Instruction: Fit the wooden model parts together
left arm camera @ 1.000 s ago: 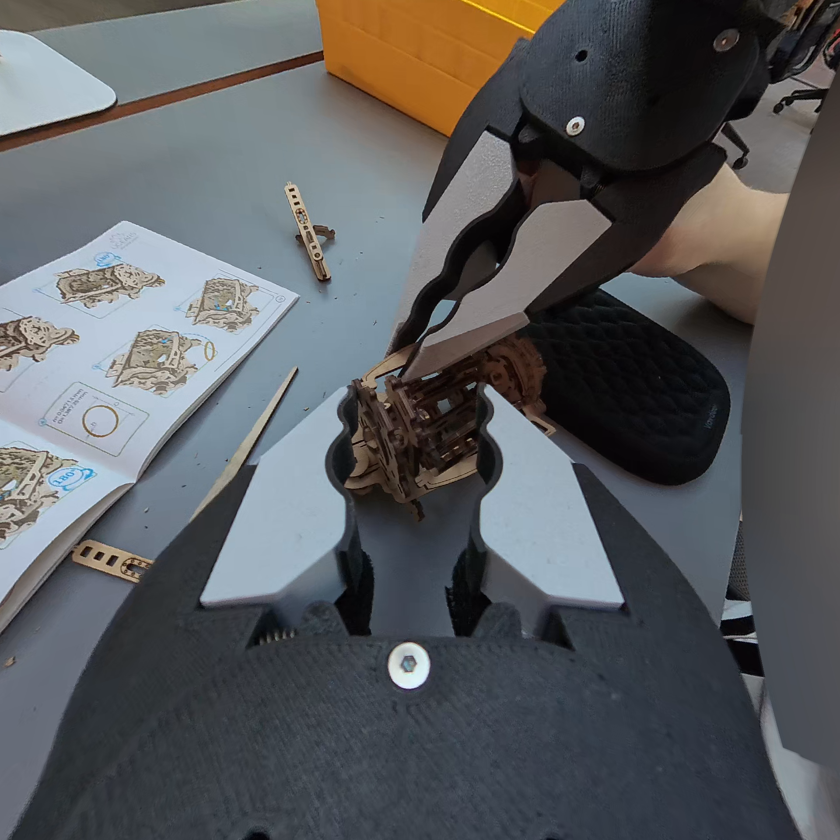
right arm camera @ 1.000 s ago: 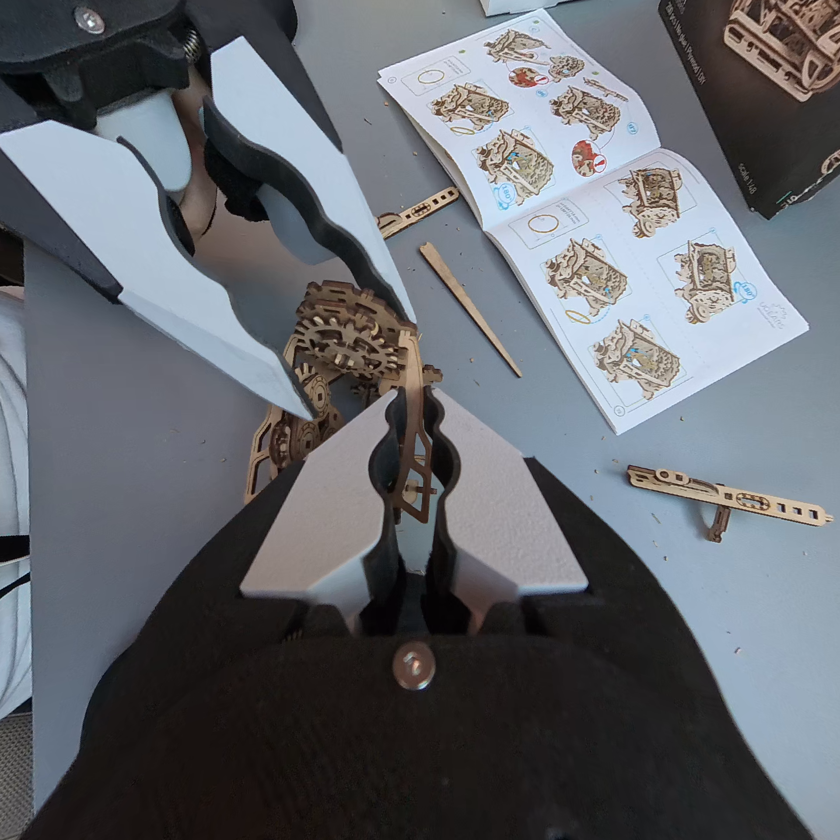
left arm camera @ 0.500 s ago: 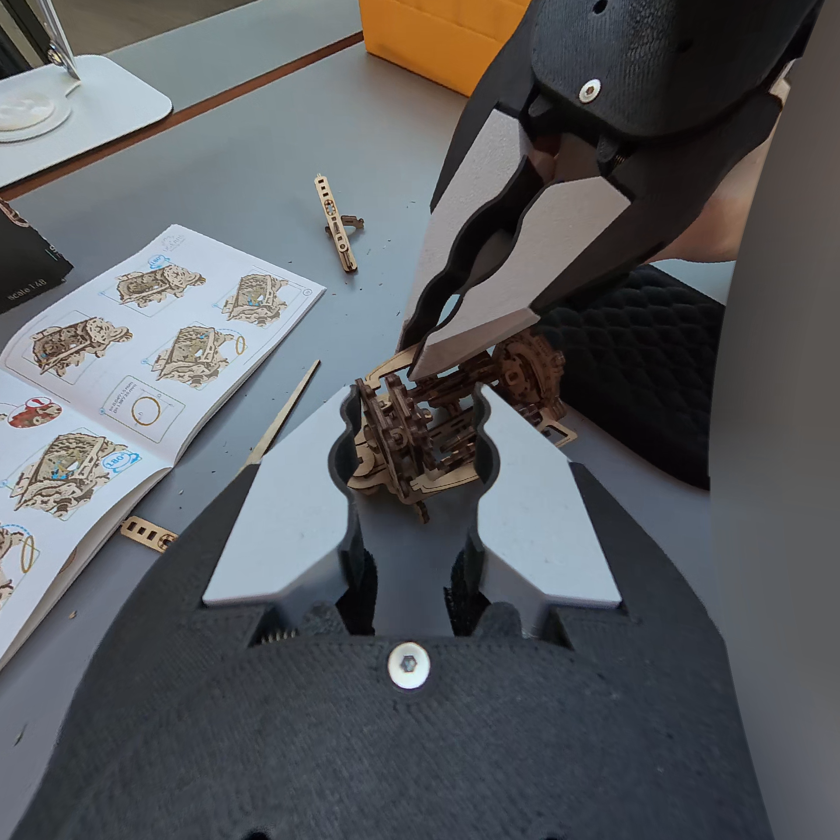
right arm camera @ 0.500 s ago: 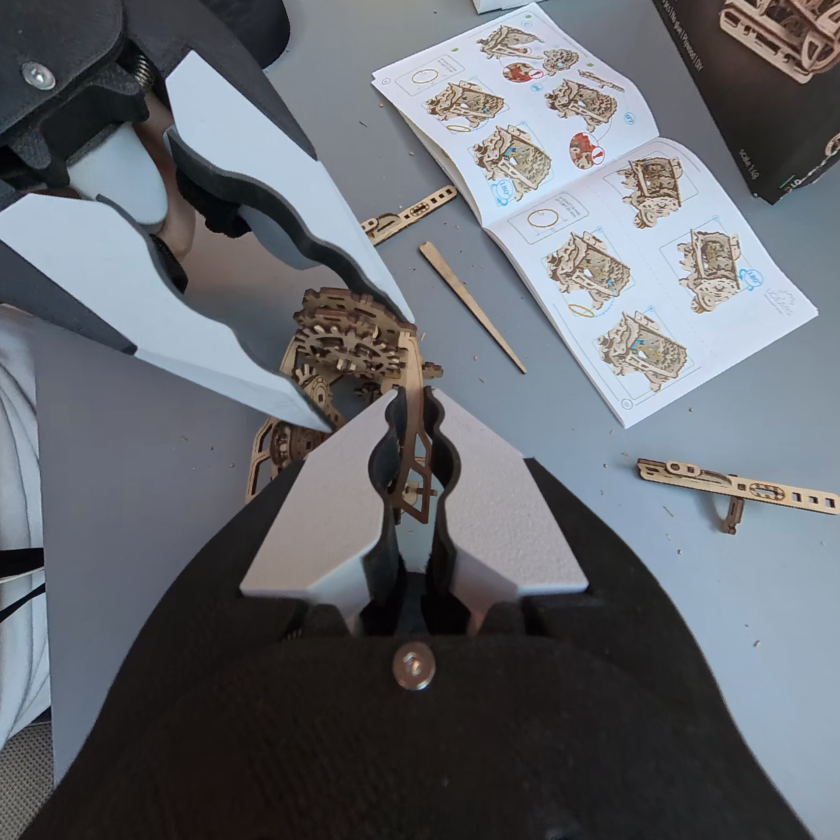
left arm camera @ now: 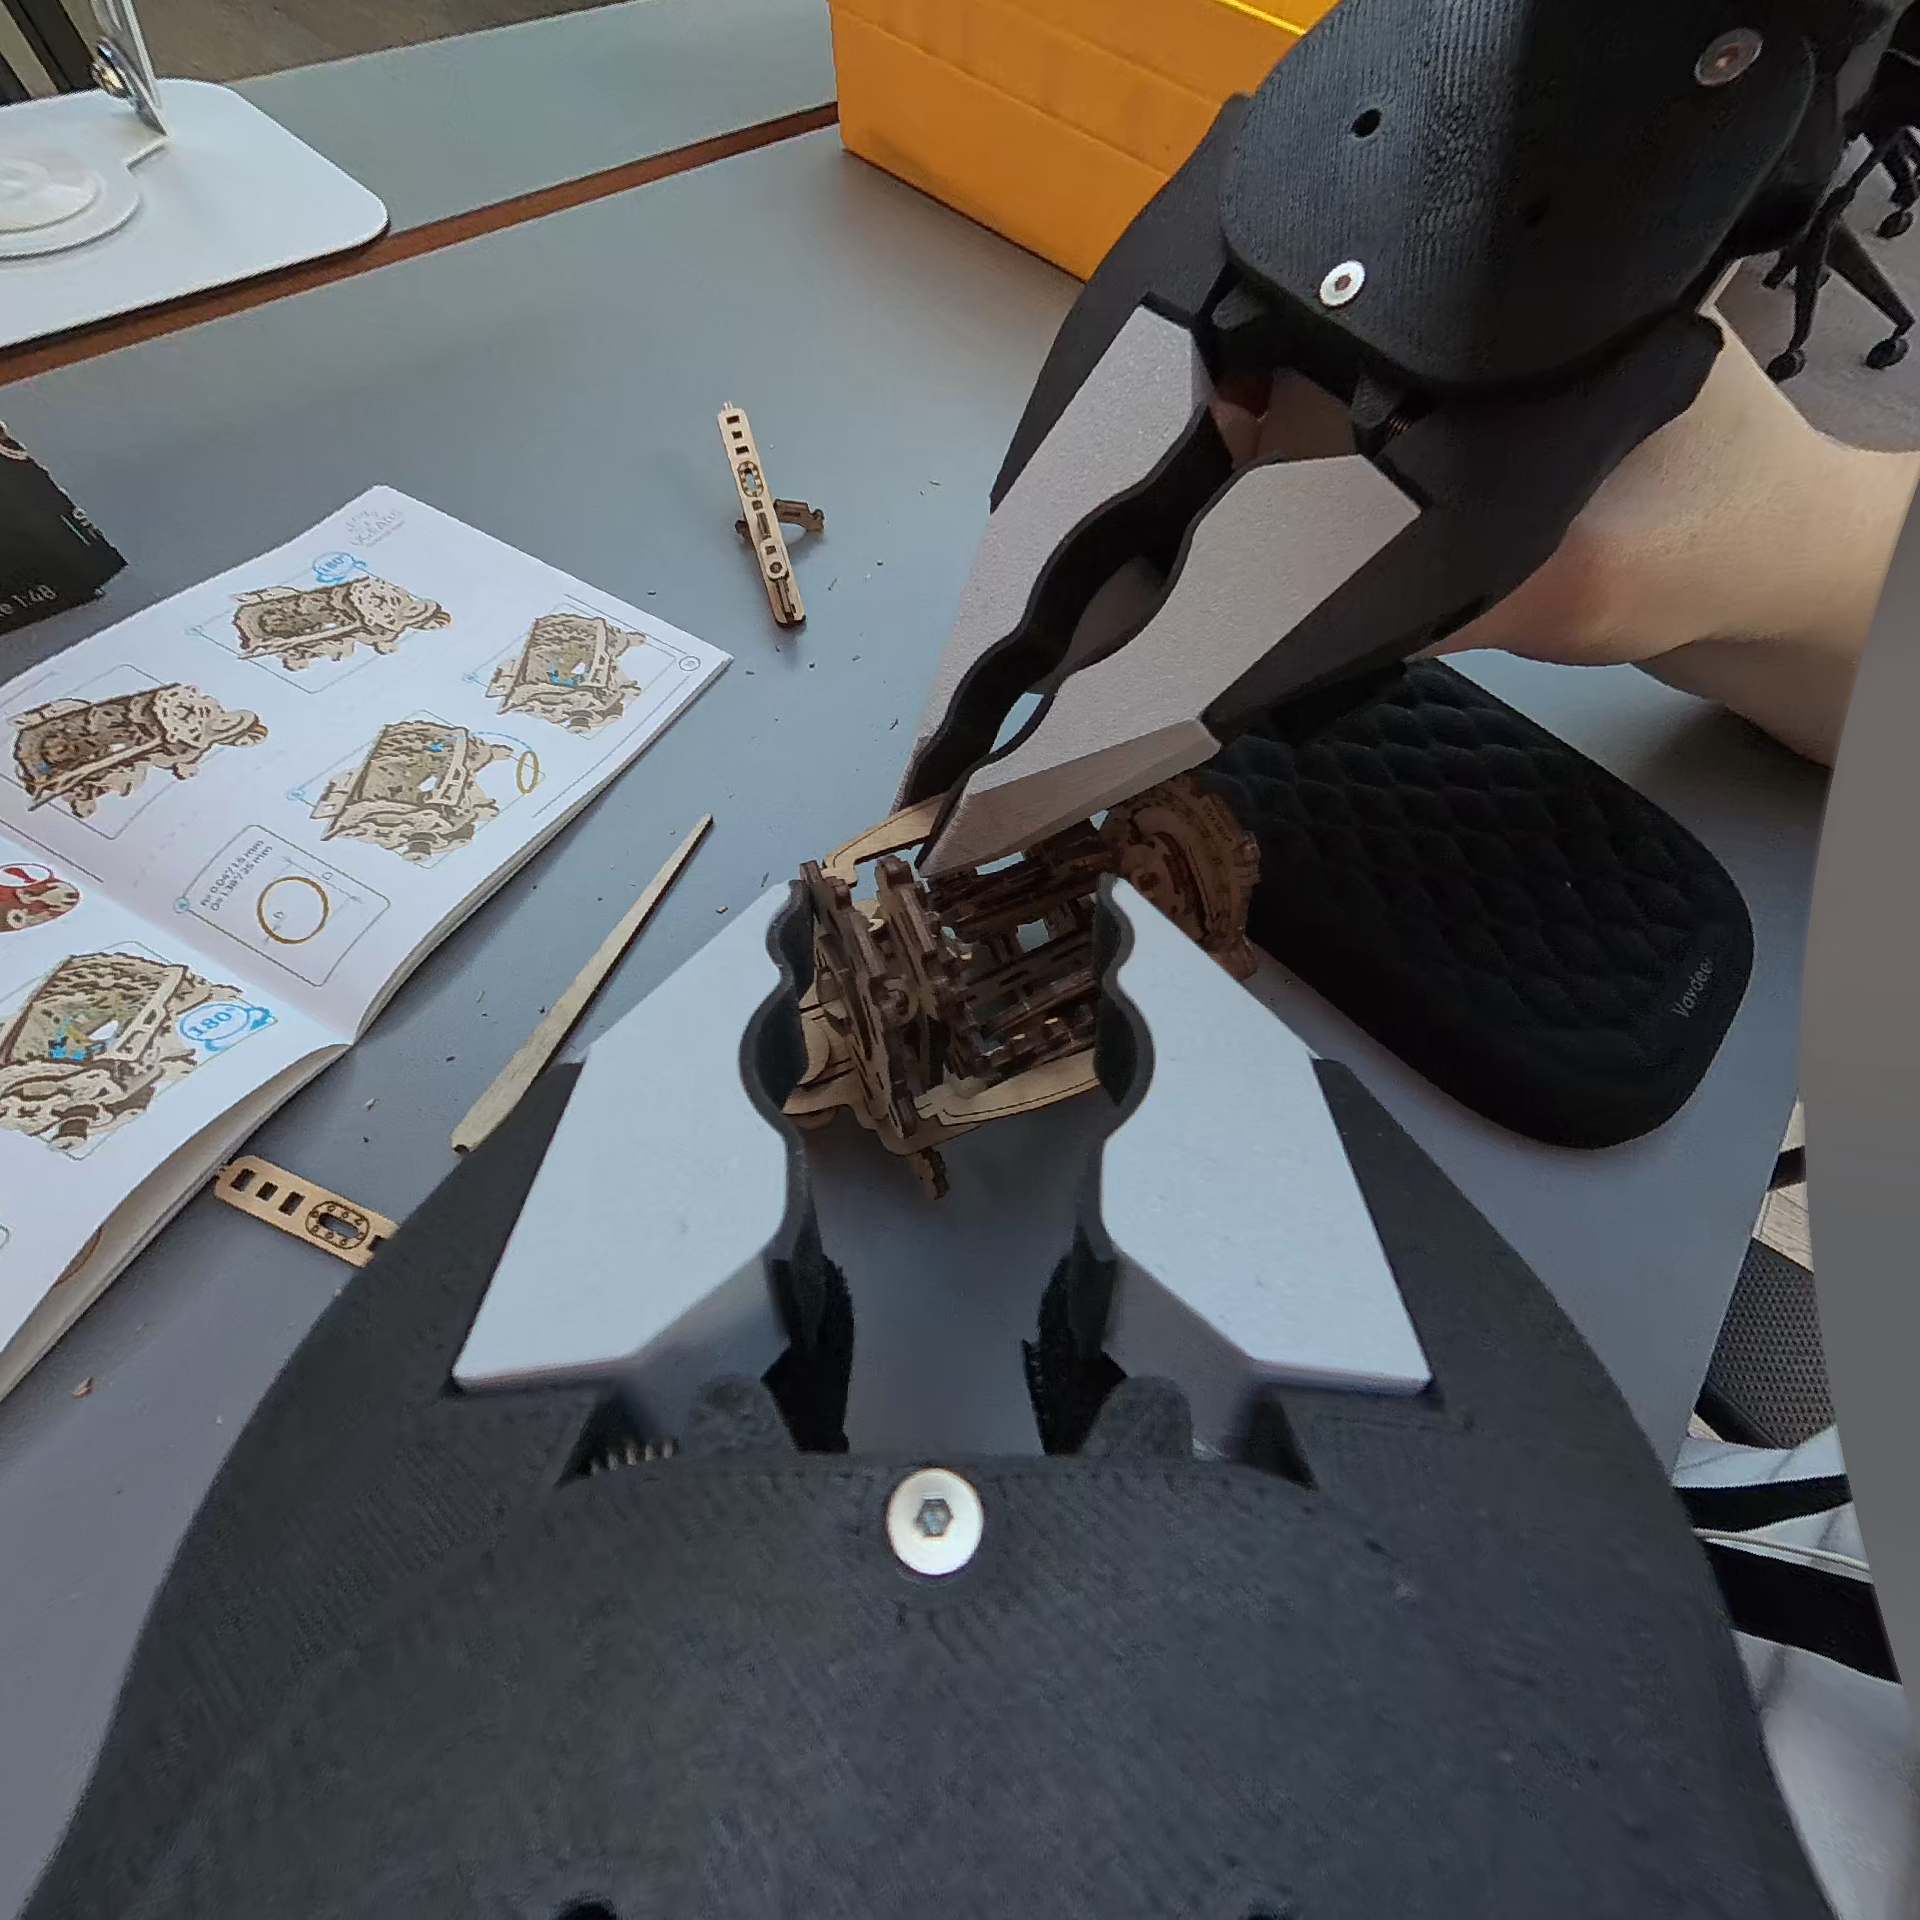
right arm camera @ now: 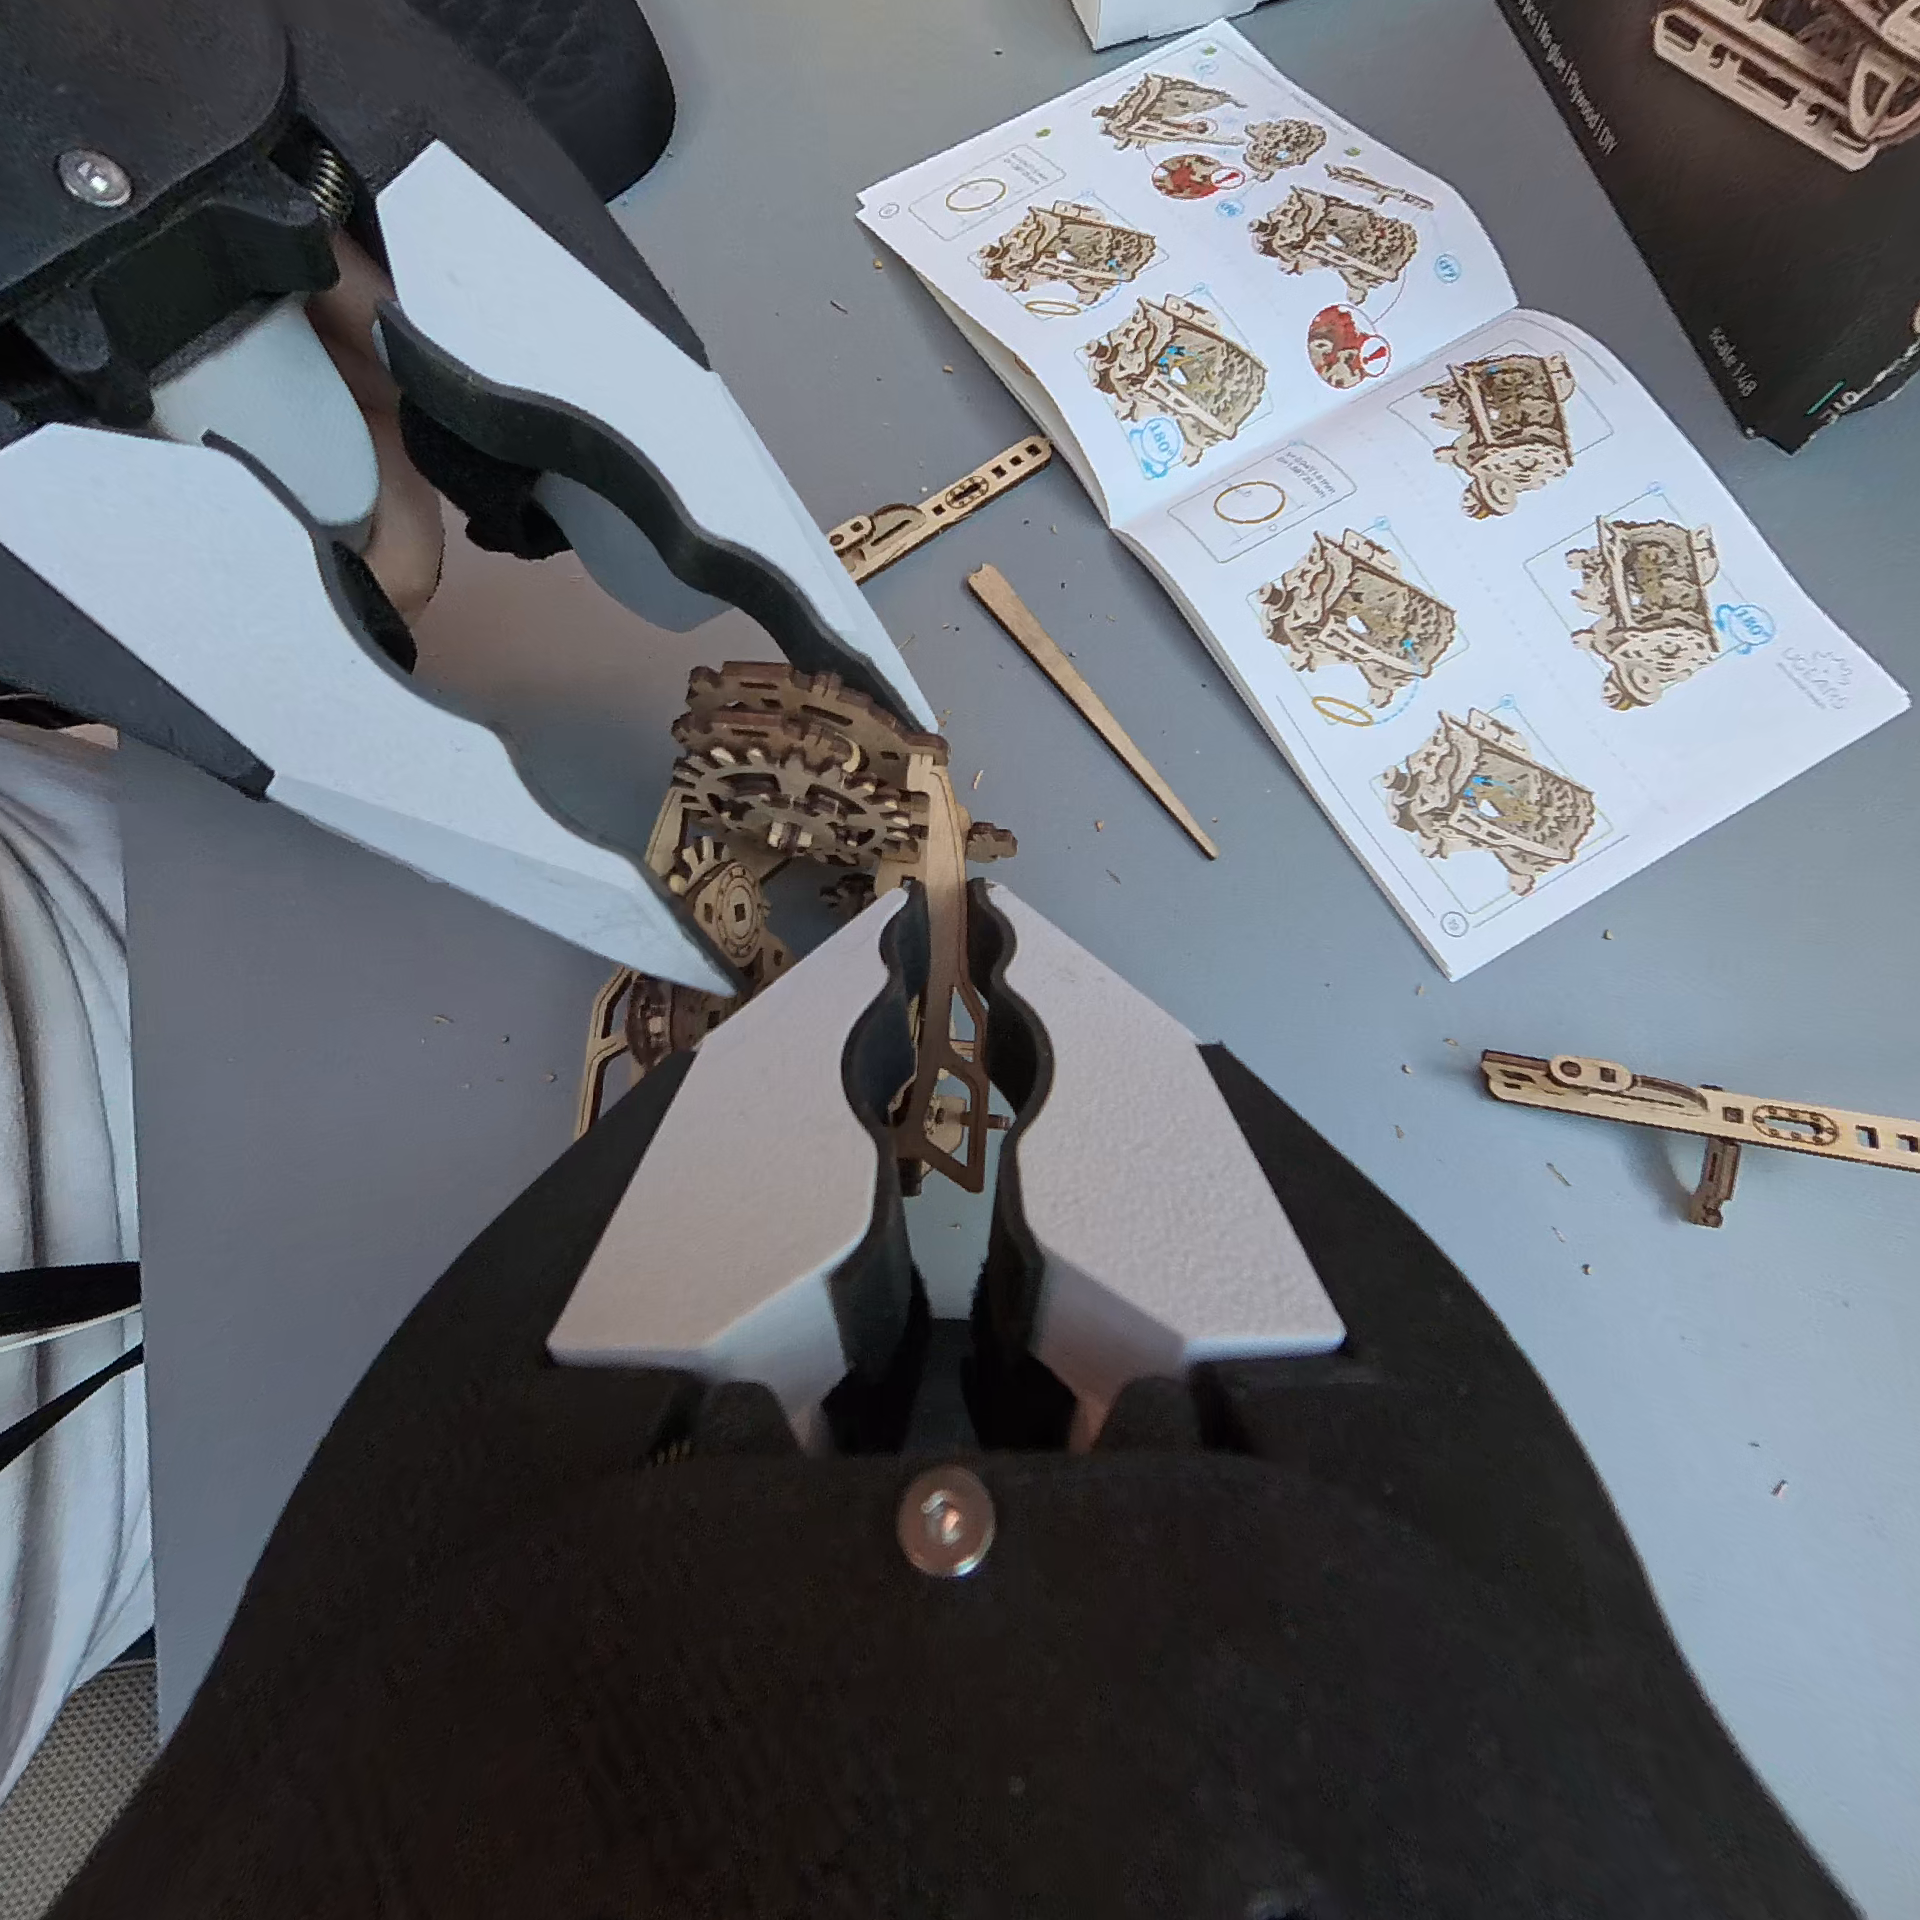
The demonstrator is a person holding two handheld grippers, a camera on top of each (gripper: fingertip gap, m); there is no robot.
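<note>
My left gripper (left arm camera: 948, 894) is shut on a dark wooden gear assembly (left arm camera: 966, 987), its fingers pressing on both sides and holding it just above the grey table (left arm camera: 582, 343). My right gripper (right arm camera: 940, 899) is shut on a thin flat wooden frame piece (right arm camera: 940, 997). The piece stands on edge against the right side of the assembly (right arm camera: 790, 790). In the left wrist view the right gripper (left arm camera: 928, 836) comes down from the upper right, its tips at the assembly's top edge. In the right wrist view the left gripper (right arm camera: 831, 852) reaches in from the upper left.
An open instruction booklet (left arm camera: 260, 831) (right arm camera: 1403, 540), a tapered wooden stick (left arm camera: 592, 977) (right arm camera: 1091, 707) and loose wooden strips (left arm camera: 764, 520) (left arm camera: 307, 1210) (right arm camera: 1714, 1122) lie around. A black pad (left arm camera: 1475, 935), a yellow box (left arm camera: 1029, 104), a black box (right arm camera: 1766, 177) and a white stand base (left arm camera: 156, 208) ring the work area. My two grippers' fingertips are within a few centimetres of each other. The tapered wooden stick (left arm camera: 592, 977) is about equally far from each gripper, around 8 cm. The right camera catches it too, in the right wrist view (right arm camera: 1076, 691).
Both grippers keep their holds. The left wrist view has swung slightly, bringing more of the booklet into sight. The frame piece stays pressed against the assembly.
</note>
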